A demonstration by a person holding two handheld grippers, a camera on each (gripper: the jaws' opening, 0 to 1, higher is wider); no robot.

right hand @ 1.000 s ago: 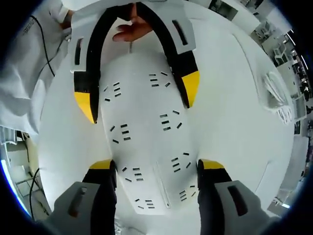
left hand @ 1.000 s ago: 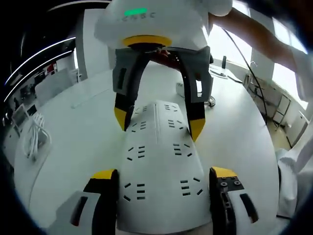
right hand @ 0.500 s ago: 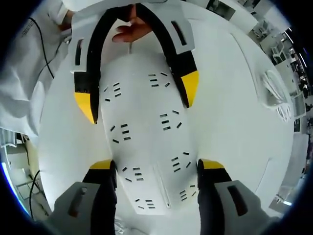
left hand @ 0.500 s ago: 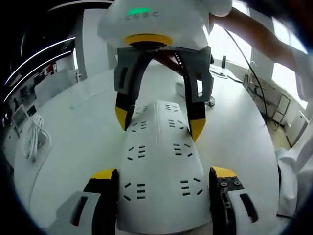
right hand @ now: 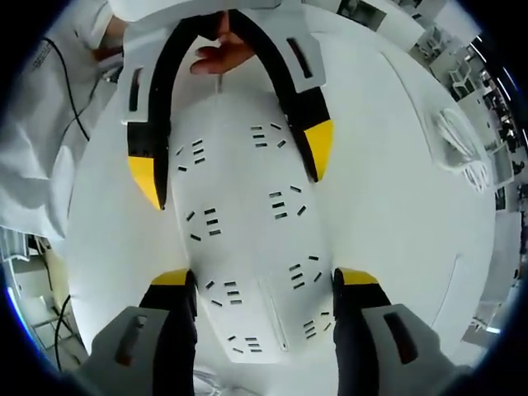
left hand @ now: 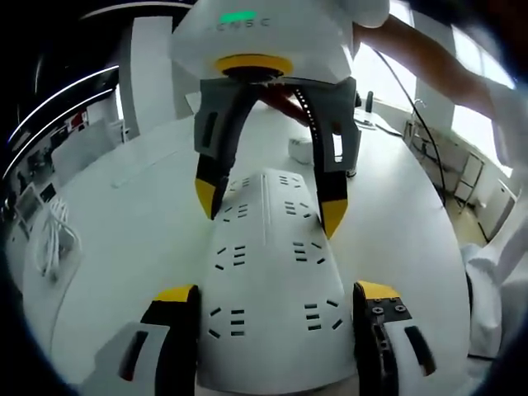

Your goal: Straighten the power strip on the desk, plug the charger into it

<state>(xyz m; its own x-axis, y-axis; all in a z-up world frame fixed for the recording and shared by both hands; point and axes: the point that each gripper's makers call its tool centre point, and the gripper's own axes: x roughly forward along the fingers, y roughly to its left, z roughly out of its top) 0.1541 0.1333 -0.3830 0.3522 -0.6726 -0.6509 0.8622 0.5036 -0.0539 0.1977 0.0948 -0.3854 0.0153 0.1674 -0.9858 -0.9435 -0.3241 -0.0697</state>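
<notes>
My left gripper (left hand: 270, 295) has its jaws set wide, one yellow-tipped jaw against each long side of the strip (left hand: 268, 280), clamping the near end across its width. Right gripper (right hand: 264, 279) is the same: jaws wide, one on each long edge of the strip (right hand: 243, 239), gripping the other end. In the left gripper view the right gripper (left hand: 268, 202) comes in from the top, jaws straddling the far end of the strip; in the right gripper view the left gripper (right hand: 231, 169) straddles the far end likewise. So the strip is held at both ends, lengthwise between the two tools, socket face up, over the white desk (left hand: 124, 223). I can't tell whether its underside touches the desk. A hand (right hand: 216, 54) shows behind the left gripper in the right gripper view. Off to one side on the desk lies a coiled white cable (left hand: 51, 239), also seen at the edge of the right gripper view (right hand: 459, 147), well apart from the strip. Beyond the strip a small white block (left hand: 302, 148) sits on the desk; too small to tell what it is.
</notes>
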